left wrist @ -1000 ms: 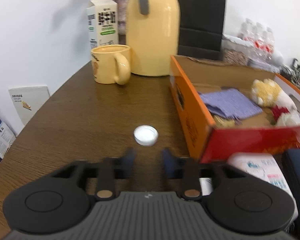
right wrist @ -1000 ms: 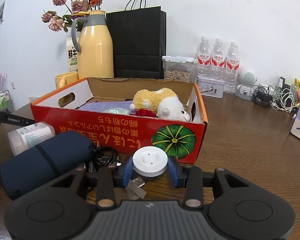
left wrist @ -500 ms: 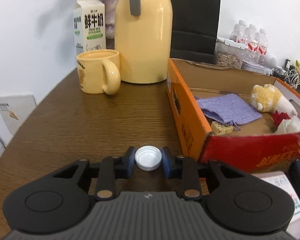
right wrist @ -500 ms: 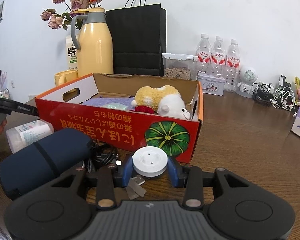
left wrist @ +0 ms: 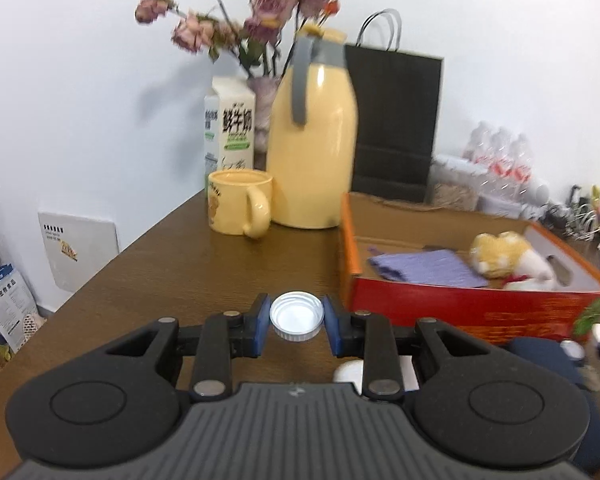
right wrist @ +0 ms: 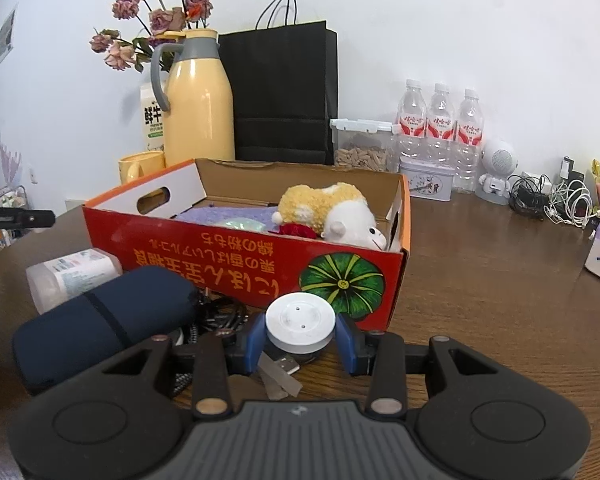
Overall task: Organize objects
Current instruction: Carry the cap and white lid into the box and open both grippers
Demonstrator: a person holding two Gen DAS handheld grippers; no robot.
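While left gripper [left wrist: 297,323] pinches cap [left wrist: 297,316], right gripper [right wrist: 300,338] seemingly clamps disc [right wrist: 300,322].

Red box [right wrist: 236,258] with green pumpkin print, yellow jug [left wrist: 314,152], white cap [left wrist: 297,316]

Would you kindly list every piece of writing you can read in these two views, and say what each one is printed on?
"鲜牛奶": on the white milk carton behind the yellow ceramic mug.
"FRESH M…": small line on that carton in the right wrist view, partly hidden.
Yellow characters on the red cardboard box: printed upside down, not reliably readable.
Red labels on the three clear water bottles: too small.
Label on the lying translucent plastic bottle: blurred.
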